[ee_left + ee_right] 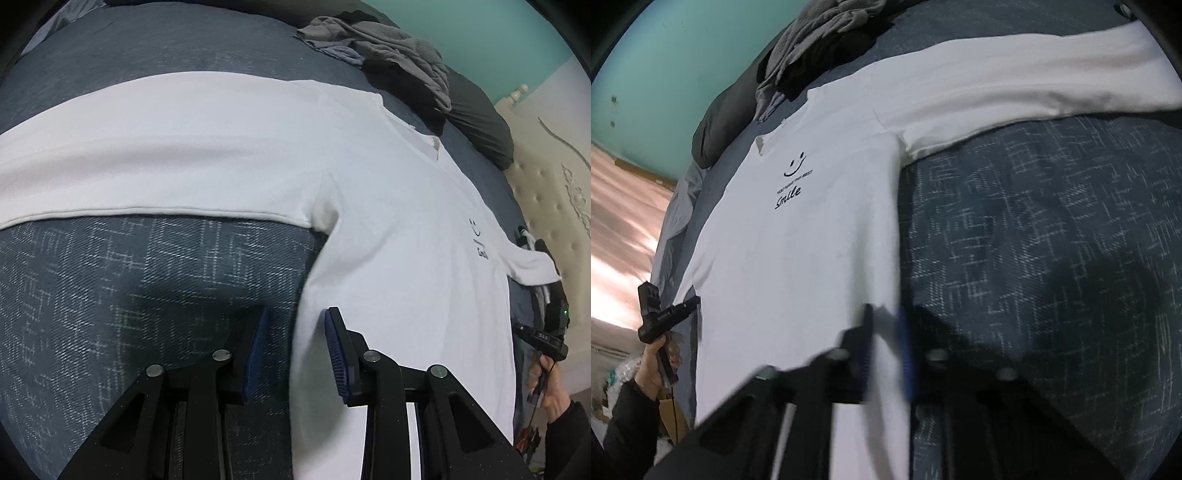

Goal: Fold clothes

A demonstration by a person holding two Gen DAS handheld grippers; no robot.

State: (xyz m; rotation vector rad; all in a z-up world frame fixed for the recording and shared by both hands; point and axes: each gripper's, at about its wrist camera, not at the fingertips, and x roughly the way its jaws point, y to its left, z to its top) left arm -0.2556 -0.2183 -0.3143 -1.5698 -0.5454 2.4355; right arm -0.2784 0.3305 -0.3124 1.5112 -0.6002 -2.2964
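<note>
Grippers, 2, each sitting nearest its own camera. Left gripper (295, 350) is hovering with its 2 blue-padded fingers (334, 354) spread apart, straddling the side edge of the white shirt (388, 229); 1 finger is lying over the shirt body, the other over bare bedspread (110, 295), and nothing is sitting between them. Right gripper (886, 350) is showing blurred in its own view; its fingers are standing only a narrow gap apart at the opposite side edge of the white shirt (798, 258), with white cloth showing in the gap, but whether they are pinching it cannot be told.

White shirt, long-sleeved, is lying flat and front-up on the dark blue crosshatch-patterned bedspread (1052, 240), 1 sleeve (147, 147) stretching straight out sideways. Chest print (792, 184), a smiley above the word "Smile", is facing up below the V-shaped neckline (424, 144).

Hand (653, 365) in a dark sleeve is holding the left gripper's body at the shirt's far side in the right wrist view.

Pile of grey clothes (399, 48) is resting on the bedspread beyond the collar, beside a dark pillow (480, 122). Tufted cream headboard (546, 192) and teal wall (683, 55) are standing farthest back.
</note>
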